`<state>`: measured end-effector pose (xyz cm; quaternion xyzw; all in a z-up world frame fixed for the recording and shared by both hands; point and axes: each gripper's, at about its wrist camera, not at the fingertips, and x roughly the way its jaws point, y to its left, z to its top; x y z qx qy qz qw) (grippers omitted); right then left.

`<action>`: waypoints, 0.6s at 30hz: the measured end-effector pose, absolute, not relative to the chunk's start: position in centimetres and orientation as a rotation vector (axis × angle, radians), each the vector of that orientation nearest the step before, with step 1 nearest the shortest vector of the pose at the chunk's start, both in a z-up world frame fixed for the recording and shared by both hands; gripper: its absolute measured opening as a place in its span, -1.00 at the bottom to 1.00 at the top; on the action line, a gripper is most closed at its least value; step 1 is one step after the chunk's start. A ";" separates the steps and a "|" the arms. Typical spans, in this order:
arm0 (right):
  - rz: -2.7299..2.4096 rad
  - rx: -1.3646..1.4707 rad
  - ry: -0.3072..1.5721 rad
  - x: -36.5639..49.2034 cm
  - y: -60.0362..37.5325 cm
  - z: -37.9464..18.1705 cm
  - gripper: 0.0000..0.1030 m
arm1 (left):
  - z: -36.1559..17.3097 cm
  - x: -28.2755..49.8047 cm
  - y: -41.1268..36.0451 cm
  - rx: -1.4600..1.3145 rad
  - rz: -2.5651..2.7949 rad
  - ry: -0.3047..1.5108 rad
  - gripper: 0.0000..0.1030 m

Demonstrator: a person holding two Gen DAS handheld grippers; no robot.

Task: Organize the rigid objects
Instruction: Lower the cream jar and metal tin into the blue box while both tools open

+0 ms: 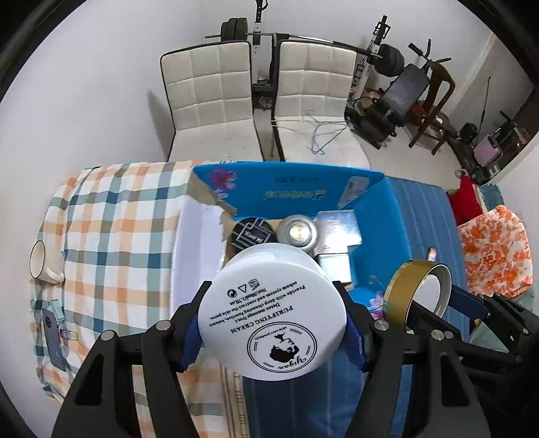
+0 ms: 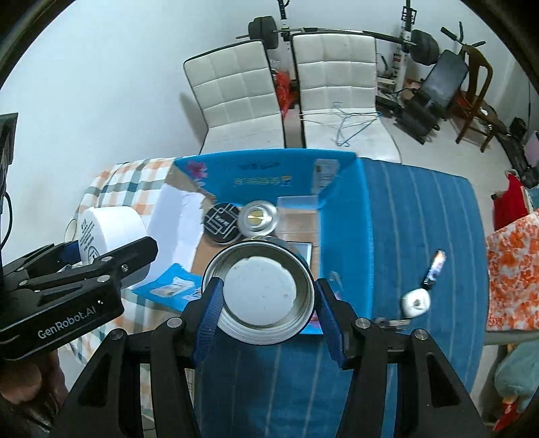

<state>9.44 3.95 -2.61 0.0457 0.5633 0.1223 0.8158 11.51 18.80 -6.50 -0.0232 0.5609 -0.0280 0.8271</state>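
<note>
A room in a private home, part living space and part home gym. At the far wall stand two white quilted leather dining chairs with black frames (image 1: 209, 97) (image 2: 340, 91); behind them is a black barbell on a rack (image 2: 337, 32), and at far right a black padded weight bench (image 1: 404, 91) beside a brown wooden chair (image 1: 438, 97). Nearer, an orange, blue and white checked cloth (image 1: 111, 229) and a blue striped cloth (image 2: 421, 215) cover the table, with a white ceramic mug (image 1: 42, 259) at left.
</note>
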 end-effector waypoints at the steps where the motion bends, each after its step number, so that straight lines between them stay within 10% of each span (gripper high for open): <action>1: 0.263 0.101 1.204 9.4 4.3 -2.8 0.11 | -6.8 11.6 19.1 -0.049 -0.060 1.200 0.27; 18: 0.250 0.141 1.370 15.6 9.0 -16.9 0.11 | -19.8 17.0 23.3 -0.104 -0.062 1.462 0.27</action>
